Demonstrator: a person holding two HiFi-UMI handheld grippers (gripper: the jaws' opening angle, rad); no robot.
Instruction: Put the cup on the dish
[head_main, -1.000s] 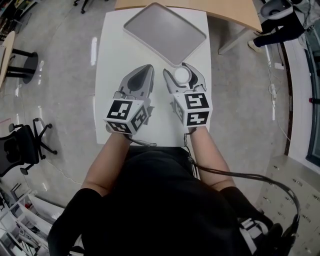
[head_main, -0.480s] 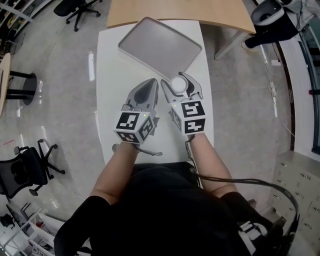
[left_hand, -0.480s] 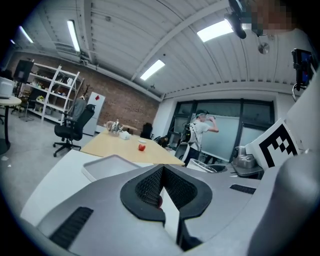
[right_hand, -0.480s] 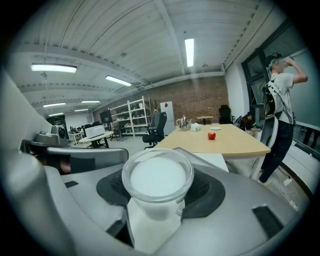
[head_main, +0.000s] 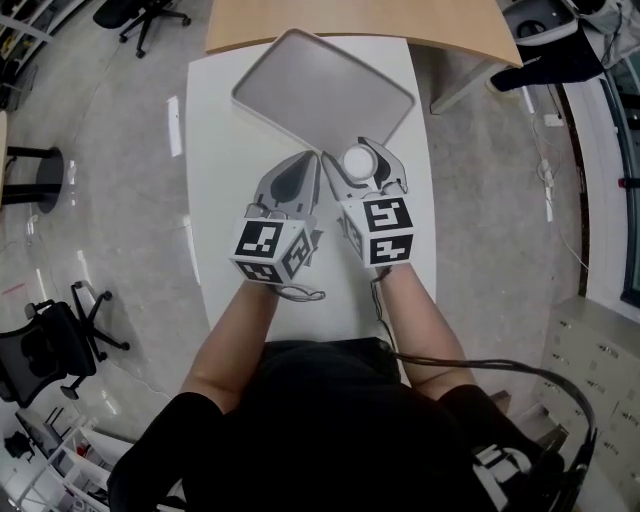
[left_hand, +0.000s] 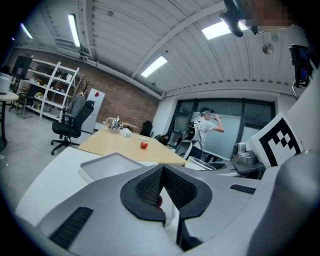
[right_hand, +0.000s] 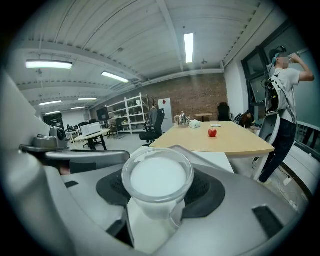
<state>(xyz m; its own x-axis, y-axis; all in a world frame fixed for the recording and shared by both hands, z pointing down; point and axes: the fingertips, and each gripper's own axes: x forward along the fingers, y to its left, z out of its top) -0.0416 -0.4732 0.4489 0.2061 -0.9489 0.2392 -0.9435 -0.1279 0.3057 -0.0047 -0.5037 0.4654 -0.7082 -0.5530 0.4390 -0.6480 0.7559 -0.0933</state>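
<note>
Obs.: a shallow grey rectangular tray (head_main: 320, 85) lies turned at an angle on the far half of a narrow white table (head_main: 215, 200). All positions are noted from this tray. The right gripper (head_main: 360, 152) sits just off the tray's near corner, and its two grey jaws are clamped on a small clear round cup (head_main: 360, 161) that looks white inside. The cup stands upright between the dark ribbed pads, its rim above the jaws. It is close beside the tray's near corner but outside the rim, not on the tray. I cannot tell whether its base touches the table top or hangs slightly above it. The left gripper (head_main: 303, 158) lies alongside the right gripper, just short of the tray's near edge. Its jaws are pressed together at the tips and grip nothing, with only white table visible through the narrow gap behind the tips. Both marker cubes face up toward the person's head, on the side away from the tray. Beyond the tray's far edge stands a light wooden table (head_main: 350, 15), and the gripper views show a small red apple (right_hand: 212, 132) on it. Farther off on the right-hand side of the tray, a person (right_hand: 285, 95) stands by the dark windows.
</note>
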